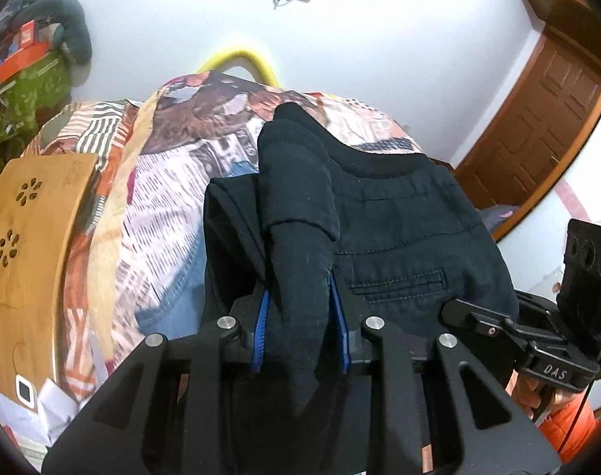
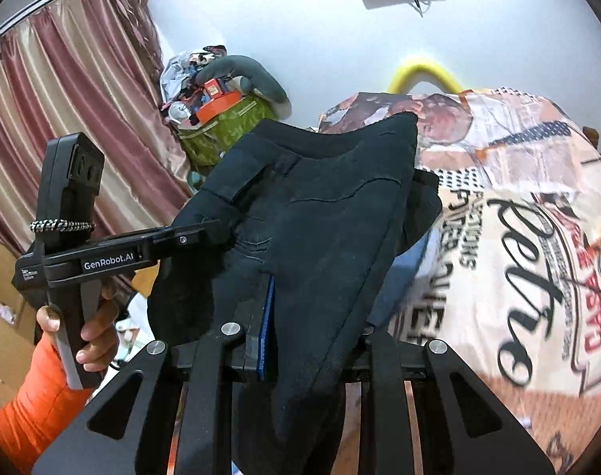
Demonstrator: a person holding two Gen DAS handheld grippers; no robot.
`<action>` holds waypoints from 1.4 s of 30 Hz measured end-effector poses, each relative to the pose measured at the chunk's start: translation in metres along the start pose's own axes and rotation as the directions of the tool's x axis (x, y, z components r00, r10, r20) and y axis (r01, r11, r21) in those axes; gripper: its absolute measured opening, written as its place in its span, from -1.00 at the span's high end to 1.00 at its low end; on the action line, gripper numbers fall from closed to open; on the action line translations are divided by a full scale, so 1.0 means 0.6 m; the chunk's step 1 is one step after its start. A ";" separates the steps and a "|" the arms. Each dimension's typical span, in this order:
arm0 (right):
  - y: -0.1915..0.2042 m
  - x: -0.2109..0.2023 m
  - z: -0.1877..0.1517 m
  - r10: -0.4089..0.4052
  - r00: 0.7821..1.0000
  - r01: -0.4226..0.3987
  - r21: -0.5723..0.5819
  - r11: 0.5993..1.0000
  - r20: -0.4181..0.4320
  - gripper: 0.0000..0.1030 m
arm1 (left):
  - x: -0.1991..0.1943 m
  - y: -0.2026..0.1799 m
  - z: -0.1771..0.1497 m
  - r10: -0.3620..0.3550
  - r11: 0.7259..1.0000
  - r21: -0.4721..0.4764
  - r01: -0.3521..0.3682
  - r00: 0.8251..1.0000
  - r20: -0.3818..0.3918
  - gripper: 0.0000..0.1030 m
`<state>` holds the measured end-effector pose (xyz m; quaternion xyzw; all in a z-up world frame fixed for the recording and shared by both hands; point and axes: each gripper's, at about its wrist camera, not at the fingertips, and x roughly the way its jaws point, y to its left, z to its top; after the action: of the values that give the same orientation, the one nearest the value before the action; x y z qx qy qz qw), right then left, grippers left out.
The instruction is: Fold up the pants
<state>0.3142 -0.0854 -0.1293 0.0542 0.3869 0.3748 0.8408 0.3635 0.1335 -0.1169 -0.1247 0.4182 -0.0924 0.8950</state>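
Above the bed (image 1: 173, 182), with its loud printed cover, we hold the pants (image 1: 411, 237) up between our two grippers. Our left gripper (image 1: 300, 316) has its blue pads (image 1: 262, 324) clamped on a bunched fold of the dark cloth, which spills down over the jaws towards the camera. Our right gripper (image 2: 300, 316) is likewise clamped on the pants (image 2: 320, 217); one blue pad (image 2: 268, 316) shows, and the other is hidden under the cloth. From the left wrist we see the waistband and a welt pocket stretched towards the right gripper. From the right wrist we see the left gripper (image 2: 205, 233) gripping the far edge, held by a hand (image 2: 90, 328) in an orange sleeve (image 2: 27, 415). A wooden board (image 1: 27, 237) lies on the bed's left side.
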 end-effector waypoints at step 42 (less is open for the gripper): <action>0.019 -0.031 0.010 -0.174 0.985 0.174 -0.050 0.983 0.005 0.49 | -0.031 -0.002 -0.038 0.265 0.960 0.076 -0.269 0.962 0.066 0.17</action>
<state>0.3041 -0.0884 -0.1095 -0.0008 0.3804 0.3094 0.8715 0.3343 0.1343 -0.1172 -0.0316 0.4021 0.0151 0.9149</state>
